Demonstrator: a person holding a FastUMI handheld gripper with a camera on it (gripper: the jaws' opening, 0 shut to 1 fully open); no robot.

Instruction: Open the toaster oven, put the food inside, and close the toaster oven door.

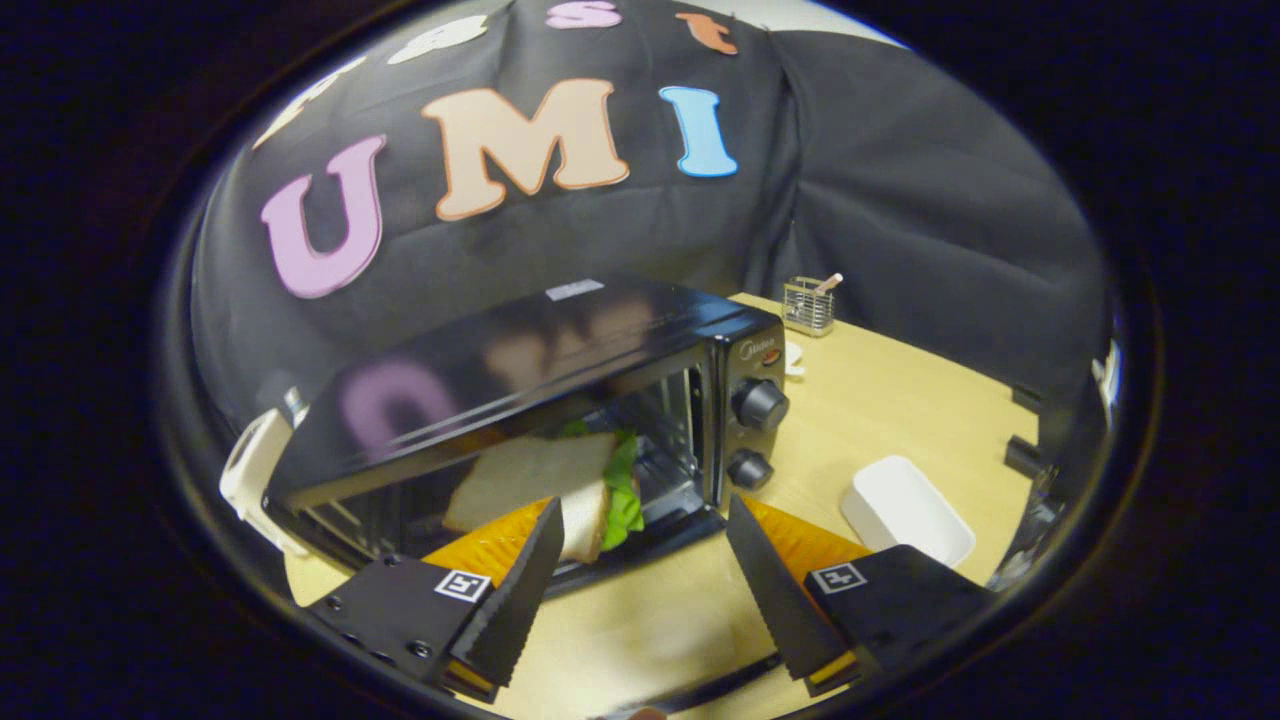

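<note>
On the pale wooden surface [900, 400] ahead of you stands the black toaster oven [520, 400], its cavity open toward you and its glossy top mirroring the booth wall behind it. Your hand-held gripper [640, 580] is tilted, so the whole scene leans, and its two fingers are spread wide apart with bare wood between them, gripping nothing. The sandwich [545, 485], white bread with green lettuce showing at its right edge, sits in the mouth of the oven just beyond your left finger [520, 590]; the tip of that finger overlaps its lower corner in the view, and you cannot tell whether they touch. Your right finger [775, 590] points toward the oven's lower right corner, below the two round knobs [760, 405] on the control panel. Each finger mount carries a small square black-and-white marker [462, 585]. A brand word is printed above the upper knob, and a pale label lies on the oven's top, both too blurred to read. To the right of the oven a white rectangular dish [905, 510] rests on the surface, just beyond your right finger. Farther back, near the wall, stands a small wire holder [808, 305] with a stick poking out.
</note>
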